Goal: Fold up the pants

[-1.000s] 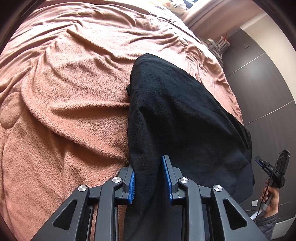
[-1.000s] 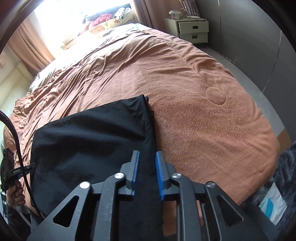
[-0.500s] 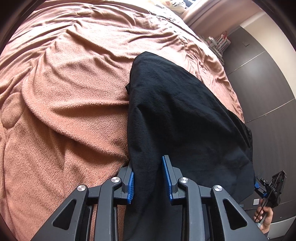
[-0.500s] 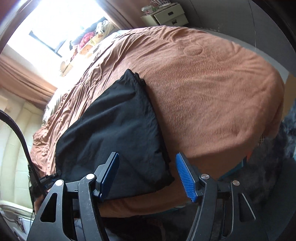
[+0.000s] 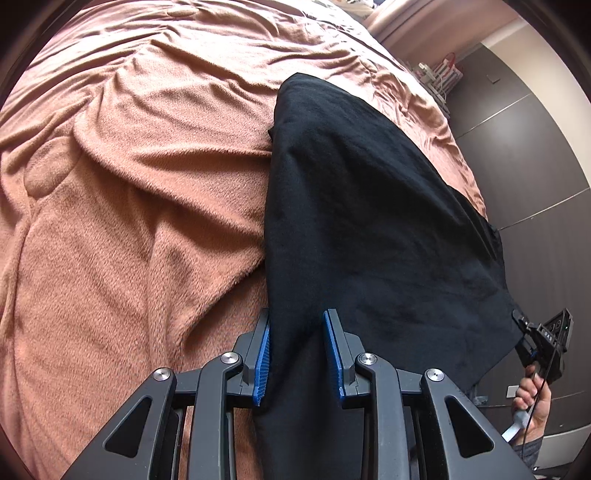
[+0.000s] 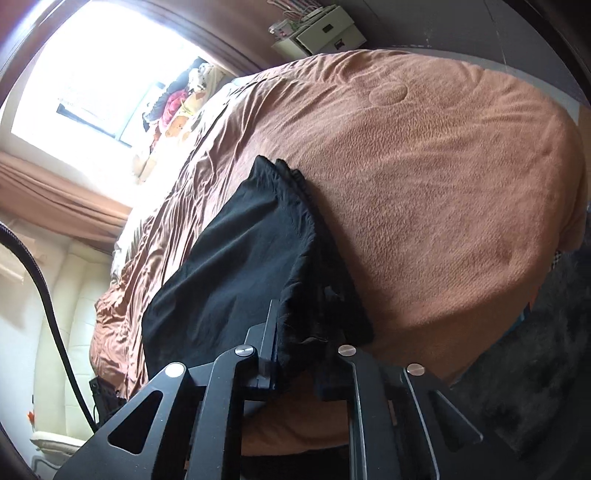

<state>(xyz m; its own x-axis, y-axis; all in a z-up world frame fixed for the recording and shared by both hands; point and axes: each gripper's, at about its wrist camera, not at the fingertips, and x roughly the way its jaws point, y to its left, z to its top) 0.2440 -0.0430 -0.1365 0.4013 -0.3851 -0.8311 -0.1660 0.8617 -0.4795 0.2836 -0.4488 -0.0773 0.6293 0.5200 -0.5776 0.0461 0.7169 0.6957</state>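
Black pants [image 5: 369, 206] lie folded lengthwise on a brown fleece bedspread [image 5: 140, 192], reaching toward the bed's near edge. My left gripper [image 5: 297, 354] is shut on the pants' near end, with cloth bunched between its blue pads [image 5: 263, 360]. In the right wrist view the pants [image 6: 251, 254] run from mid-bed down to the gripper. My right gripper [image 6: 299, 350] has narrowed around the pants' near corner; cloth fills the gap and hides the pads. The right gripper also shows at the left wrist view's right edge [image 5: 543, 345].
The bedspread [image 6: 443, 192] drops off at the near edge to a dark rug [image 6: 546, 369]. A white nightstand [image 6: 325, 31] stands at the far wall, stuffed toys [image 6: 181, 110] lie by the window, and a dark wardrobe wall [image 5: 535, 122] runs beside the bed.
My right gripper opened, dropped low at the bed's edge, then narrowed around the pants' corner. My left gripper kept its hold and barely moved.
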